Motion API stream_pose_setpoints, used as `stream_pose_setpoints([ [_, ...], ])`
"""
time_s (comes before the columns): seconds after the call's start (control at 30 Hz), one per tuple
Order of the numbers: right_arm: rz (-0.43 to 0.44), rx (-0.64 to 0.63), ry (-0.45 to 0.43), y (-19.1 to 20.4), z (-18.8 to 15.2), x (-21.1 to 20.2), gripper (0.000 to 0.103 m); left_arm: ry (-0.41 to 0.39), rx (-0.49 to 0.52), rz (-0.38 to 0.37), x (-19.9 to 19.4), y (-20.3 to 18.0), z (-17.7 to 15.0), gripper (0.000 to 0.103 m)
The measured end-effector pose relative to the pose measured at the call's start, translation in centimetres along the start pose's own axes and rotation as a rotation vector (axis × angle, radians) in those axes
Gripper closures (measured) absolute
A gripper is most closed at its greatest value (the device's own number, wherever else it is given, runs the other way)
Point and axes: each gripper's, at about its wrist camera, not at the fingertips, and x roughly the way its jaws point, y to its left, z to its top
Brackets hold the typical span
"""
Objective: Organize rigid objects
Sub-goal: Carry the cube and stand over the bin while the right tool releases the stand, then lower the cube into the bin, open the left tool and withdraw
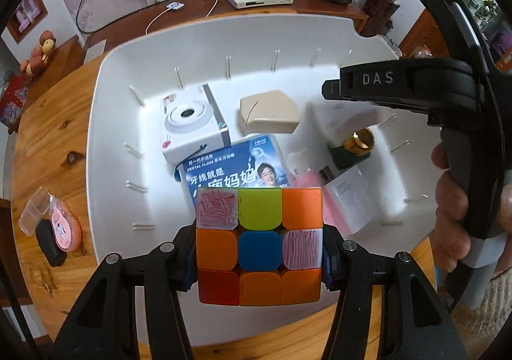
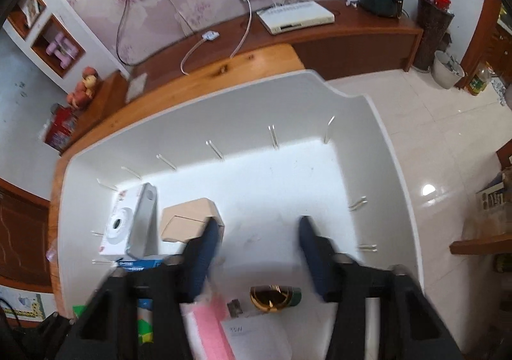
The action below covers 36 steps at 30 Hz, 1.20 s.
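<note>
A scrambled puzzle cube (image 1: 259, 245), with orange, green, blue and red tiles, is clamped by its sides in my left gripper (image 1: 259, 253), just above the near part of a big white bin (image 1: 224, 40). My right gripper (image 2: 256, 251) points down into the same bin with its blue-padded fingers (image 2: 204, 251) apart and nothing between them. A gold and green object (image 2: 275, 297) lies on the bin floor just below it. In the left wrist view the right gripper (image 1: 336, 90) comes in from the right, held by a hand (image 1: 451, 200).
In the bin lie a white camera box (image 1: 192, 123), a beige box (image 1: 268, 113), a blue dental floss pack (image 1: 236, 165), a pink item (image 1: 307, 181) and a white leaflet (image 1: 348, 200). On the wooden table (image 1: 48, 136) left of the bin lies a pink packet (image 1: 64, 229). Right of the bin is tiled floor (image 2: 448, 136).
</note>
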Motion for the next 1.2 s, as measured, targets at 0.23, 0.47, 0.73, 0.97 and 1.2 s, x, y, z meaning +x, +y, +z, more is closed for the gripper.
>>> stream_pose_setpoints([
  [0.23, -0.037, -0.004, 0.000, 0.4, -0.4, -0.4, 0.067, 0.019, -0.009, -0.005, 1.0, 0.0, -0.8, 0.043],
  [0.47, -0.008, -0.005, -0.074, 0.4, -2.0, -3.7, 0.053, 0.016, -0.062, -0.004, 0.9, 0.4, -1.4, 0.043],
  [0.73, 0.030, 0.026, -0.144, 1.0, -4.5, -7.5, 0.053, -0.076, -0.102, 0.000, -2.8, 1.6, -2.1, 0.003],
  [0.97, 0.045, 0.053, -0.235, 1.9, -7.9, -11.6, 0.053, -0.140, -0.114, 0.051, -6.0, 2.9, -3.5, 0.003],
  [1.2, 0.037, 0.031, -0.299, 3.5, -10.3, -14.5, 0.053, -0.246, -0.060, 0.144, -9.8, 2.5, -5.2, 0.003],
])
